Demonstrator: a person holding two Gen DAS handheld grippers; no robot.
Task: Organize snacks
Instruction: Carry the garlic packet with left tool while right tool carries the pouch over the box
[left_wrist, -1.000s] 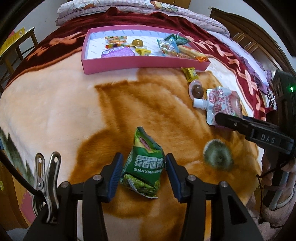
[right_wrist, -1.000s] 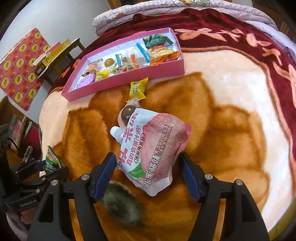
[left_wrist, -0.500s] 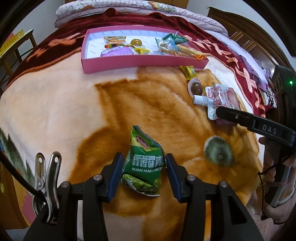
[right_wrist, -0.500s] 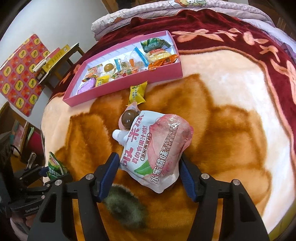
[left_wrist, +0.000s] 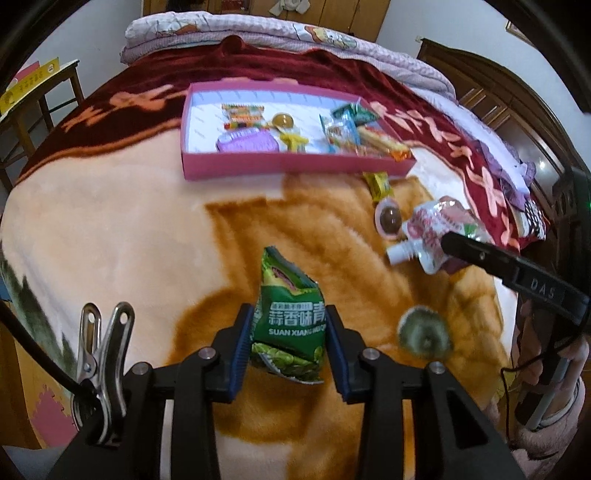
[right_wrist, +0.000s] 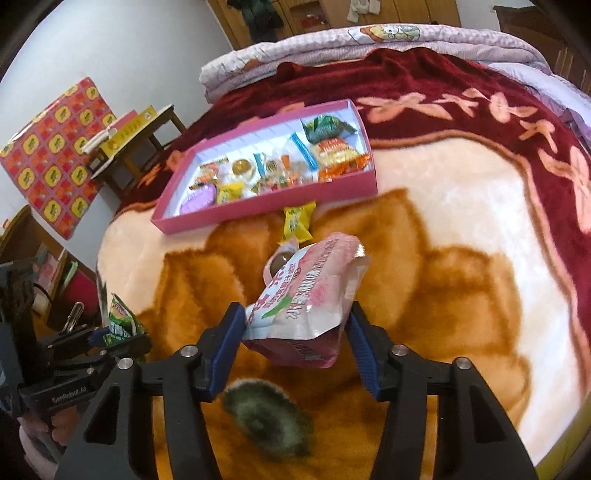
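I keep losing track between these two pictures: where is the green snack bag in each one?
Left wrist view: green snack bag at bottom centre, pinched by the left gripper.
Right wrist view: green snack bag at the far left edge, small.
Shared landmark: pink box behind.

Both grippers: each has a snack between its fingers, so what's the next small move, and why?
Probably lift and carry both toward the pink box. The left gripper, just closing, pinches the green packet; the right gripper, also closing, clamps the pink pouch, tilted up off the blanket.
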